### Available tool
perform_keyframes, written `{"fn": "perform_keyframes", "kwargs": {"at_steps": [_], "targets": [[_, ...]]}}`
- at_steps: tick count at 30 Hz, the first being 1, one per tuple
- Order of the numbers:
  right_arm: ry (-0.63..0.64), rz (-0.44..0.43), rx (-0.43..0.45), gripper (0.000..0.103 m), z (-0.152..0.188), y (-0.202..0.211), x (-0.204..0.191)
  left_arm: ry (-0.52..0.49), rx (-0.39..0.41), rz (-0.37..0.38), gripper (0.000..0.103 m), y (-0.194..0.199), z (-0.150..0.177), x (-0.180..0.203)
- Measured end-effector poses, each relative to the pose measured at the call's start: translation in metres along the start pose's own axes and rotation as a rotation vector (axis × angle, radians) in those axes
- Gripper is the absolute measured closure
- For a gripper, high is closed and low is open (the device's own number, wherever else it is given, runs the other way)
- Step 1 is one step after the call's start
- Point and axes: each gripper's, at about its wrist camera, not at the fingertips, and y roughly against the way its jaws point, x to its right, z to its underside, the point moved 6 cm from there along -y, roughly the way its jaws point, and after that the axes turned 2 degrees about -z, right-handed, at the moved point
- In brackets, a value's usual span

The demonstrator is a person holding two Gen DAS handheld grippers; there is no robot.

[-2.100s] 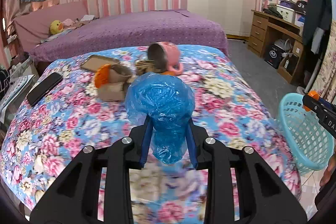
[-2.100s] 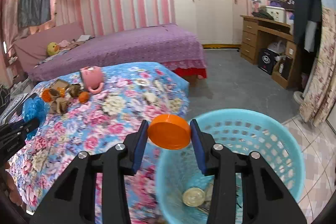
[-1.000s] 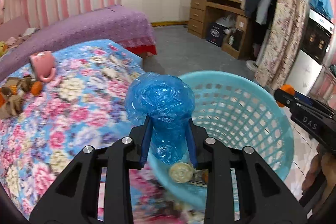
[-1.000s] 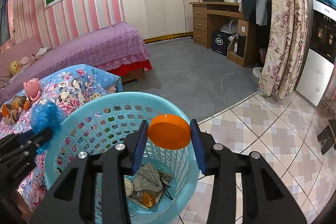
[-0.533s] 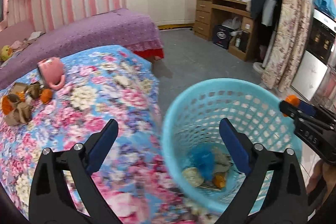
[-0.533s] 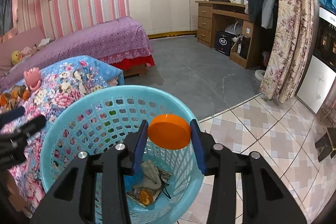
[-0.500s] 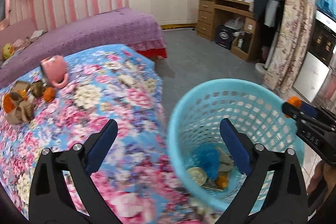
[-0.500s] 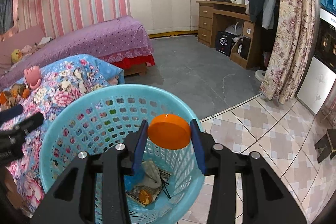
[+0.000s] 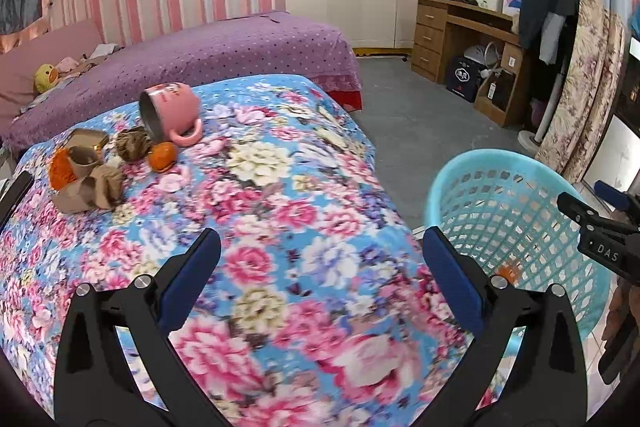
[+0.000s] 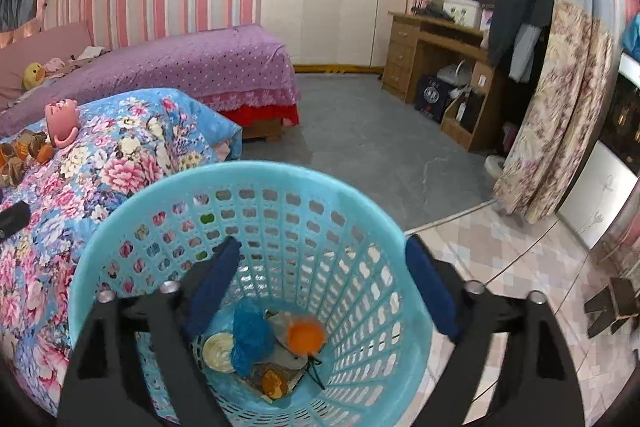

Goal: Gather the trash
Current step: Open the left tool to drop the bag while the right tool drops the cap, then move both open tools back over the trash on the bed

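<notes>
A light blue basket [image 10: 256, 187] stands on the floor beside the floral bed [image 9: 280, 227]. In it lie a blue plastic bag [image 10: 250, 333], an orange lid [image 10: 306, 337], a white round lid [image 10: 219, 351] and other scraps. My right gripper [image 10: 320, 267] is open and empty above the basket; it also shows in the left wrist view [image 9: 600, 223]. My left gripper [image 9: 320, 255] is open and empty over the bed, left of the basket [image 9: 480, 167]. Crumpled brown paper [image 9: 86, 187], an orange fruit [image 9: 162, 155] and orange scraps [image 9: 60, 171] lie at the far left of the bed.
A tipped pink mug [image 9: 172, 107] lies by the trash. A black phone [image 9: 14, 193] sits at the bed's left edge. A purple bed [image 9: 200, 59] is behind, a wooden desk [image 9: 460, 35] at the back right, a floral curtain [image 10: 556, 107] at right.
My left gripper opened and dropped the blue bag into the basket, then swung back left over the bed. My right gripper opened and the orange lid fell into the basket.
</notes>
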Motion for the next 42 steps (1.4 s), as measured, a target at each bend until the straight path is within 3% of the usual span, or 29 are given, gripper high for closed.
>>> {"fn": "perform_keyframes", "kwargs": {"at_steps": [5,13,19,28,42], "targets": [[-0.027,0.012,0.037,0.005,-0.009,0.011,-0.009,0.006,0.004,-0.019,0.006,0.006,0.001,-0.022],[0.004,0.004,0.069,0.005,-0.024,0.02,-0.055,0.041,0.021,-0.053,0.006,0.024,0.001,-0.072],[0.08,-0.03,0.082,0.005,-0.034,0.028,-0.106,0.049,0.046,-0.128,0.005,0.04,-0.007,-0.125],[0.092,-0.11,0.074,0.004,-0.039,0.031,-0.17,0.081,0.071,-0.222,0.005,0.057,-0.009,-0.203],[0.132,-0.165,0.065,0.004,-0.03,0.03,-0.239,0.223,0.014,-0.235,0.005,0.037,0.024,-0.272]]}}
